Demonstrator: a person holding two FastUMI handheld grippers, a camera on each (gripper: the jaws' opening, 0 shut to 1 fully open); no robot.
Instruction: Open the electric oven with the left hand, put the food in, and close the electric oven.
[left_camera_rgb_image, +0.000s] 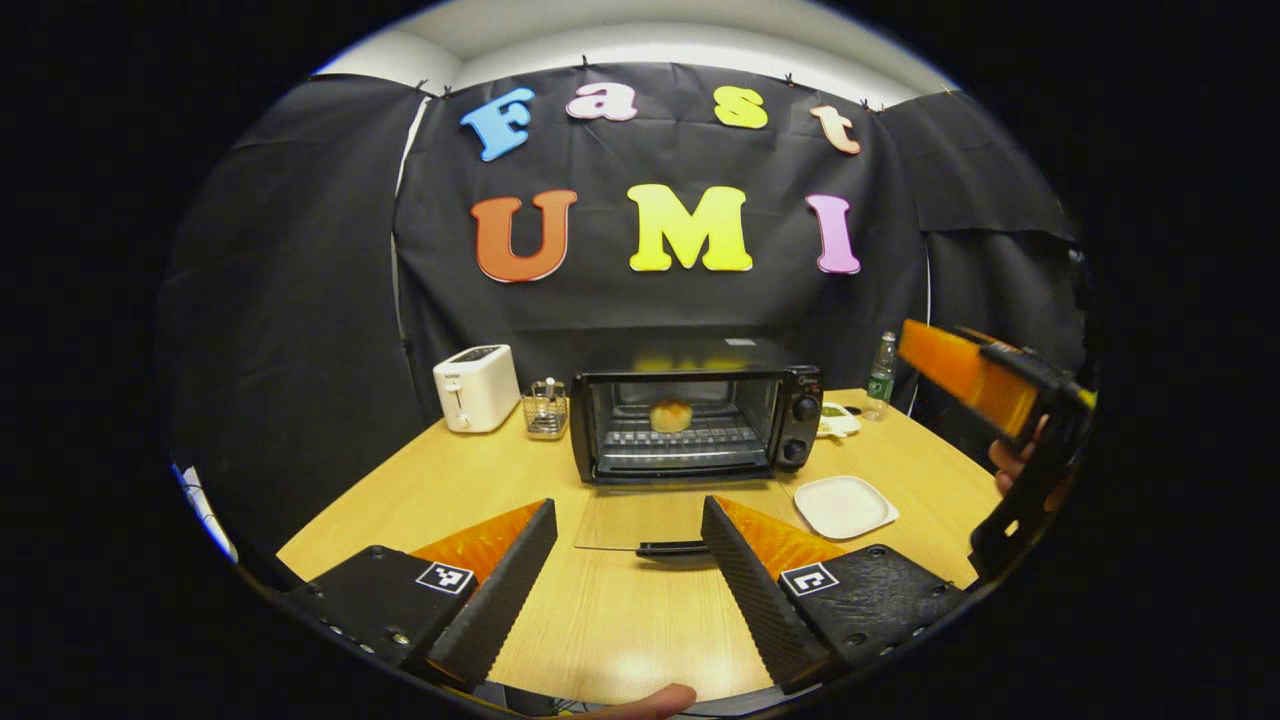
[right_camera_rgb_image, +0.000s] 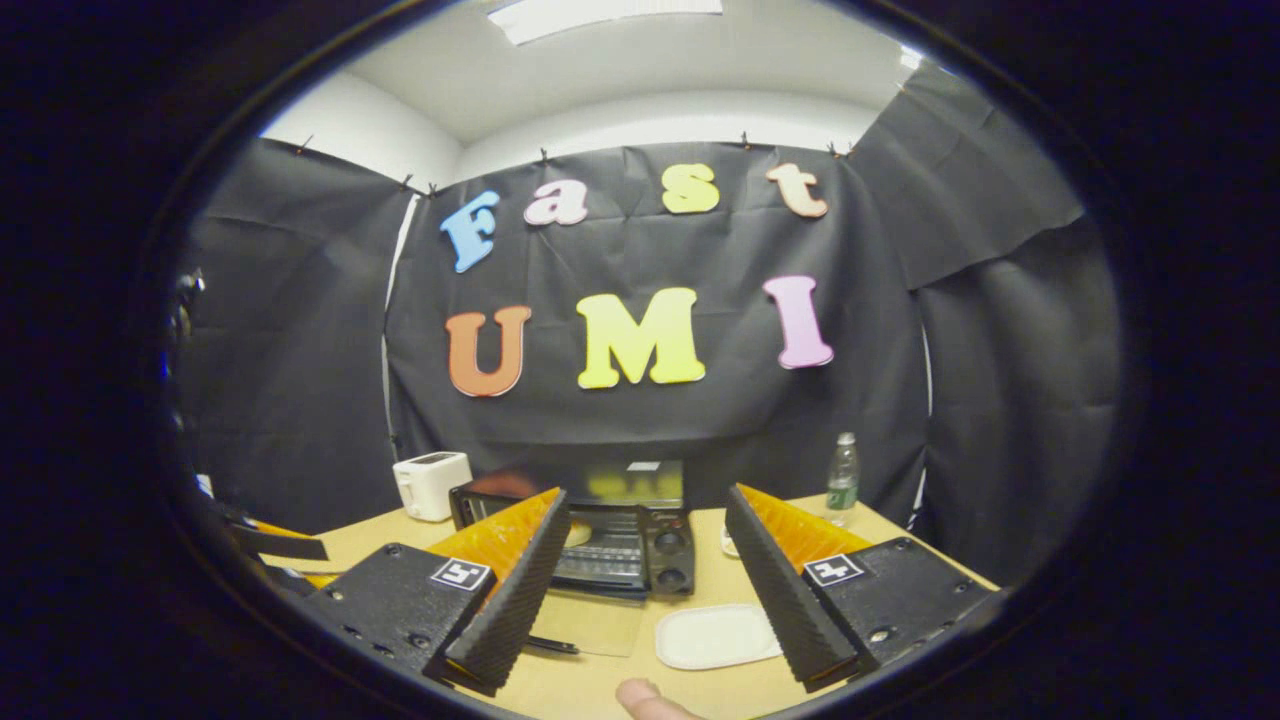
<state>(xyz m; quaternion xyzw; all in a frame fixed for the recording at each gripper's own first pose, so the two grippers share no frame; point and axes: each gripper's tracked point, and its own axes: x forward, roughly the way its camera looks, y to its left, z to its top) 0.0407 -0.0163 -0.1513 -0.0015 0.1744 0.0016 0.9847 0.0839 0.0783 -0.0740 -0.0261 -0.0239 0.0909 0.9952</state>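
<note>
Both tools are spread wide and hold nothing. Left tool (left_camera_rgb_image: 628, 545) hovers low over the wooden worktop (left_camera_rgb_image: 620, 620), its two fingers either side of the black handle (left_camera_rgb_image: 672, 548) on the oven's glass door (left_camera_rgb_image: 680, 515) — the door lies folded down flat toward the camera, and neither finger touches the handle. Behind it the electric oven (left_camera_rgb_image: 697, 422) stands open, with the food (left_camera_rgb_image: 671, 414), a small round bun, sitting on the wire rack inside. An empty white plate (left_camera_rgb_image: 845, 505) rests on the worktop just right of the door. A white toaster (left_camera_rgb_image: 476, 387) and a small clear holder (left_camera_rgb_image: 545, 409) stand left of the oven, a bottle (left_camera_rgb_image: 880, 375) to its right at the back.

Right tool (right_camera_rgb_image: 647, 590) is held higher and farther back — in the left gripper view it shows at the right edge, gripped by a hand (left_camera_rgb_image: 1012, 462).
</note>
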